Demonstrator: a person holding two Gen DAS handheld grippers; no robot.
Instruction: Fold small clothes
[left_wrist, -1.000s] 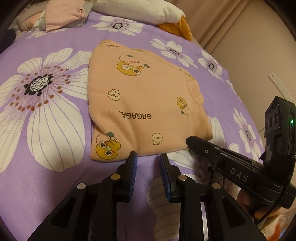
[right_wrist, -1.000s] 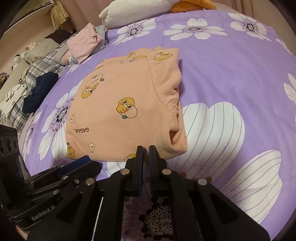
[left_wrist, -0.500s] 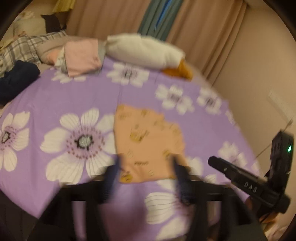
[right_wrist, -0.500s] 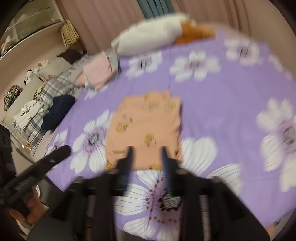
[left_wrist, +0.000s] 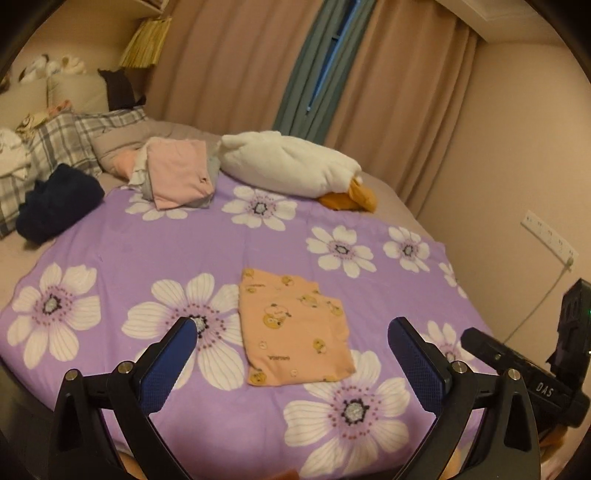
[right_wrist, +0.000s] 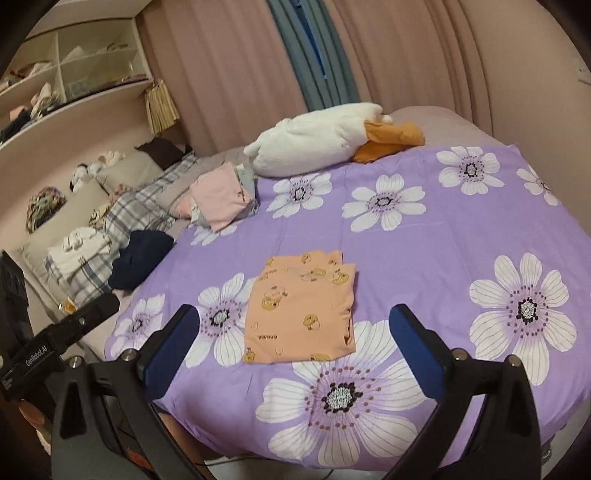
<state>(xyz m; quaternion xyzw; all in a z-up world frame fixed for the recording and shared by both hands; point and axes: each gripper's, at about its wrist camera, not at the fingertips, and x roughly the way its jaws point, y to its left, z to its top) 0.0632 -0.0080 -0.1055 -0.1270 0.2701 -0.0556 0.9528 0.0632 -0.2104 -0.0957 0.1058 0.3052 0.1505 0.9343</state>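
A small peach garment with yellow duck prints (left_wrist: 293, 328) lies folded into a flat rectangle on the purple flowered bedspread (left_wrist: 147, 251); it also shows in the right wrist view (right_wrist: 301, 314). My left gripper (left_wrist: 291, 354) is wide open and empty, held back above the bed's near edge. My right gripper (right_wrist: 295, 339) is also wide open and empty, held back the same way. Each gripper shows at the edge of the other's view.
A pile of folded pink and grey clothes (left_wrist: 177, 177) sits at the far left of the spread. A white plush duck (left_wrist: 288, 166), a dark navy garment (left_wrist: 55, 203) and plaid pillows (left_wrist: 74, 136) lie beyond. A wall (left_wrist: 517, 166) runs along the right.
Both grippers have pulled back and up from the folded garment and opened wide; a second ago they were nearly closed right at its near edge.
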